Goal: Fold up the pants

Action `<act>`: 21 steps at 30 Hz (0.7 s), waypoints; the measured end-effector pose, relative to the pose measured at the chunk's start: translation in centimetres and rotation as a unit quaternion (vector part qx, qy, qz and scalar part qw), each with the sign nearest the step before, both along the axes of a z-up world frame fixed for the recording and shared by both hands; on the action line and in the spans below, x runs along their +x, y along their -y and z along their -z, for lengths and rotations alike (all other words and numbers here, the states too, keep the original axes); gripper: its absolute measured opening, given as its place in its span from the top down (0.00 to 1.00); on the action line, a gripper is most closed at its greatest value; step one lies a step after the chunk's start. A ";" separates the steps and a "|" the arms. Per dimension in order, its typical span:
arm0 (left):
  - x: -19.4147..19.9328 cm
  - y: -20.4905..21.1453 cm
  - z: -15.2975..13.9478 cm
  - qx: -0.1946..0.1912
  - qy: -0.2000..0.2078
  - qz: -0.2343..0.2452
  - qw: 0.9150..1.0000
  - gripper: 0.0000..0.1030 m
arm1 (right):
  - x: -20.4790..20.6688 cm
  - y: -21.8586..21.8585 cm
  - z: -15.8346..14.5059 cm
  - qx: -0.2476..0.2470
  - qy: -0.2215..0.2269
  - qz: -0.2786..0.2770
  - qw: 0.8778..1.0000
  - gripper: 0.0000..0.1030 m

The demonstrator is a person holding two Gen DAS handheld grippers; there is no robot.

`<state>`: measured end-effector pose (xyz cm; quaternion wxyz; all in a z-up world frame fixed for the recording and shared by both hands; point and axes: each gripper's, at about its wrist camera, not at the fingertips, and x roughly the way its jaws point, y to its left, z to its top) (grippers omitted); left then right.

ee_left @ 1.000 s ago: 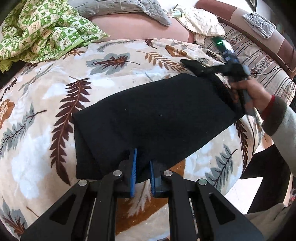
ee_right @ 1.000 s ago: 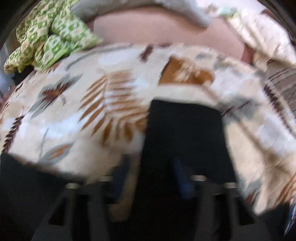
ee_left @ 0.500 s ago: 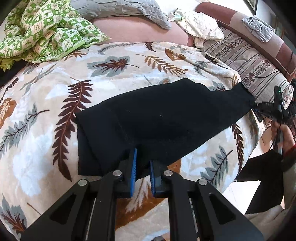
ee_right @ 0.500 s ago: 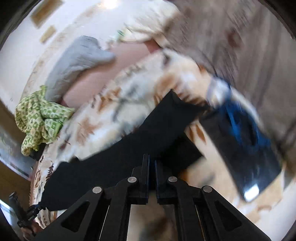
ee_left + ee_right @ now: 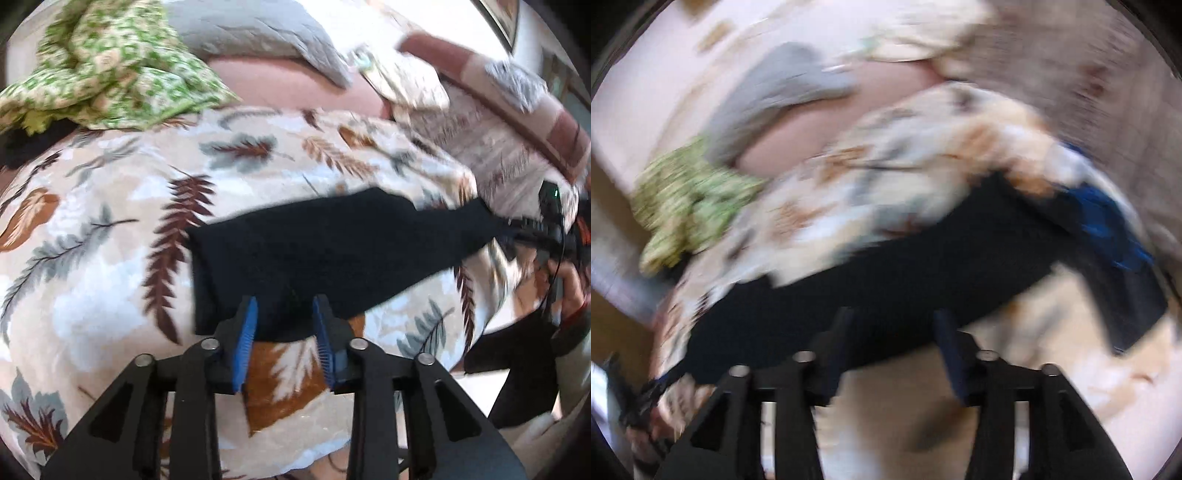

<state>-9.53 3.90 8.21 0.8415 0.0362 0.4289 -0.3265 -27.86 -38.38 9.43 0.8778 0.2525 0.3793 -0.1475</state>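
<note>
The black pants point(image 5: 332, 254) lie folded lengthwise on the leaf-print blanket point(image 5: 110, 258), stretching from the middle toward the right edge. My left gripper point(image 5: 284, 332) is open, its blue pads straddling the pants' near edge. In the blurred right wrist view the pants point(image 5: 905, 280) run across the middle, and my right gripper point(image 5: 894, 339) is open at their far end. The right gripper also shows in the left wrist view point(image 5: 524, 227), at the pants' right end.
A green patterned cloth point(image 5: 103, 70) and a grey pillow point(image 5: 251, 33) lie at the back of the bed. A striped headboard cushion point(image 5: 517, 122) is at the right. A blue item point(image 5: 1108, 225) lies past the bed's edge.
Both grippers have opened and let go of the pants. The right gripper pulled the pants' end out to the right before that; the pants now lie stretched.
</note>
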 end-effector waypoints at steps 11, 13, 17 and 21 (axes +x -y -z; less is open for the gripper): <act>2.4 0.5 0.9 -0.031 -0.044 -0.027 0.998 0.46 | 17.4 -7.5 4.9 0.007 -0.065 -0.142 0.988 0.36; 2.4 1.6 1.6 -0.015 -0.049 -0.016 0.999 0.46 | 18.5 -7.2 6.5 0.031 -0.088 -0.139 0.986 0.39; 2.9 3.1 2.9 0.018 -0.059 -0.007 0.998 0.46 | 18.5 -7.4 5.9 0.016 -0.053 -0.148 0.987 0.90; 3.4 3.8 3.9 0.040 -0.063 -0.013 0.997 0.45 | 18.3 -7.0 5.1 -0.009 -0.022 -0.125 0.992 0.92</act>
